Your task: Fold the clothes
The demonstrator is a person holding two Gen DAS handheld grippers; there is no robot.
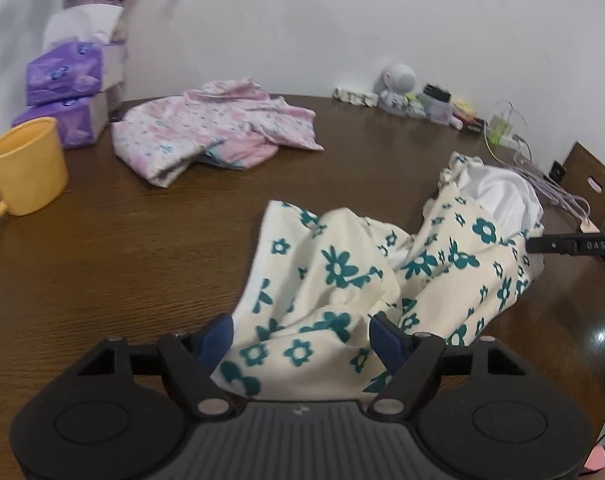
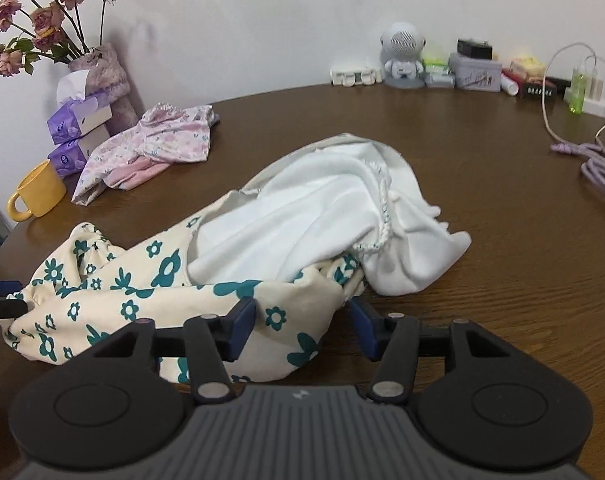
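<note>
Flowered garment [image 2: 150, 280] crumpled on tabletop [image 2: 482, 168], near centre. Second garment [image 2: 158, 140] far left of it, apart. Mug [image 2: 38, 190] at left edge, tissue packs [image 2: 80, 118] stacked behind mug, vase [image 2: 102, 68] behind packs. Speaker figure [image 2: 402, 56] and boxes [image 2: 472, 68] along far wall. Cables [image 2: 598, 160] far right.

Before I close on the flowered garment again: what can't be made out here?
- Left tool: cloth covers the fingers' inner faces, contact unclear.
- Right tool: same, flowered garment drapes the gap.
- Garment's shape: bunched, white lining hides its layout.
- Pink garment: crumpled, kind unclear.
</note>
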